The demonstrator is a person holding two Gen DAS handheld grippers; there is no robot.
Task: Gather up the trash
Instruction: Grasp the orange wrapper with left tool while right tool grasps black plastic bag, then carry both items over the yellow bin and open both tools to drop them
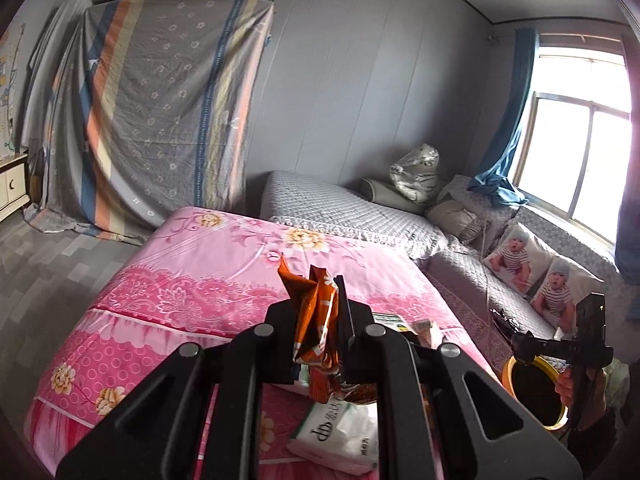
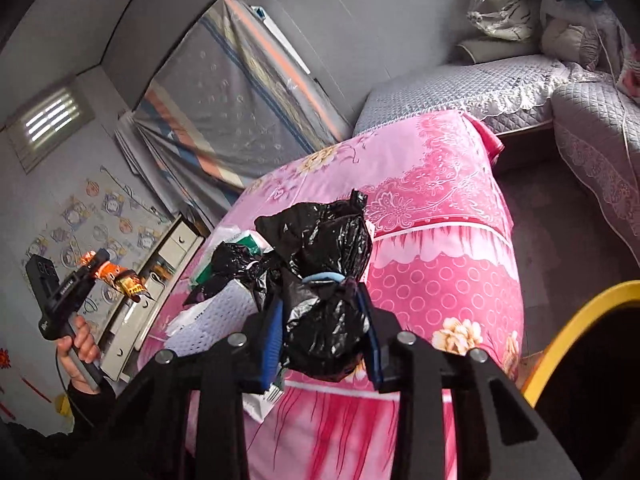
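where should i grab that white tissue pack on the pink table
Grip the white tissue pack across its narrow width, coming from above: it lies flat on the pink cloth. The left gripper must first drop its orange wrapper.

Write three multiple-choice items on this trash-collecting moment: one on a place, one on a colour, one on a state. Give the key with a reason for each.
1. Where does the white tissue pack lie?
A. on the pink floral cover
B. on the grey quilted sofa
C. inside the bin

2. What colour is the rim of the trash bin?
A. blue
B. yellow
C. white

3. What is the left gripper doing?
A. standing open and empty
B. clamped on an orange snack wrapper
C. clamped on a black plastic bag

Key:
1 A: the pack rests on the pink floral cover, just below the left gripper.
2 B: a yellow edge rings the bin's dark opening in both views.
3 B: the orange snack wrapper sits pinched between its fingers; the black plastic bag is in the right gripper.
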